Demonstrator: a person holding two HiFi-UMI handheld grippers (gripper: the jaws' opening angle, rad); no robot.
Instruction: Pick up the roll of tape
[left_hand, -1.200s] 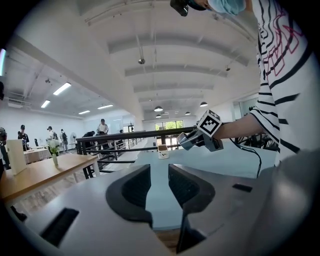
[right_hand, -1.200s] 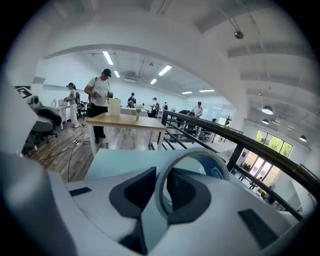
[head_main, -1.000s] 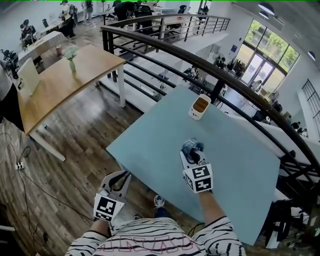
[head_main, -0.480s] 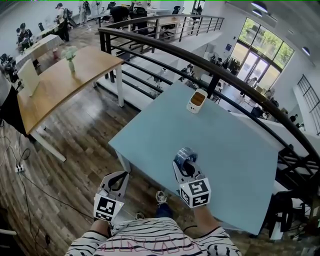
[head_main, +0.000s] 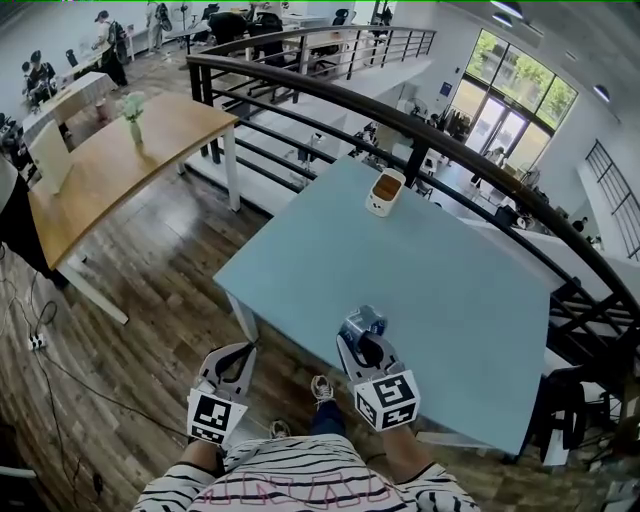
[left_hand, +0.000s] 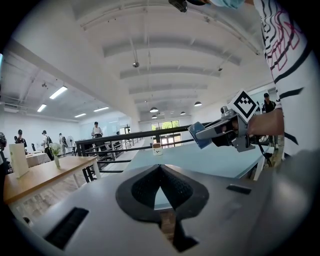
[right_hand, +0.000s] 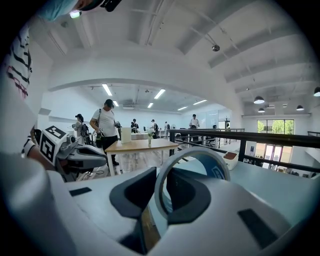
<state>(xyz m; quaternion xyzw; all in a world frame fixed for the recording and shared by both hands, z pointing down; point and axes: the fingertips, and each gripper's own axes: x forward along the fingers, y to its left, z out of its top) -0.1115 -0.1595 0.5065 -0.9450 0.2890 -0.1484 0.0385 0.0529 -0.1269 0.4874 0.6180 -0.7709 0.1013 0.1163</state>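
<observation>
OK, right gripper (head_main: 358, 335) is part-closed on the roll of tape (right_hand: 219, 169), pinching its band just above the table's (head_main: 470, 290) near edge. Left gripper (head_main: 243, 352) is closed and empty, off the table's near corner. We grip firmly, wrist level, so the ring can't pivot.

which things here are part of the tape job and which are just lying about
In the job: roll of tape, clamped in the right gripper.
Lying about: white cup on the blue table, wooden table, vase; left gripper, shut, empty.
</observation>
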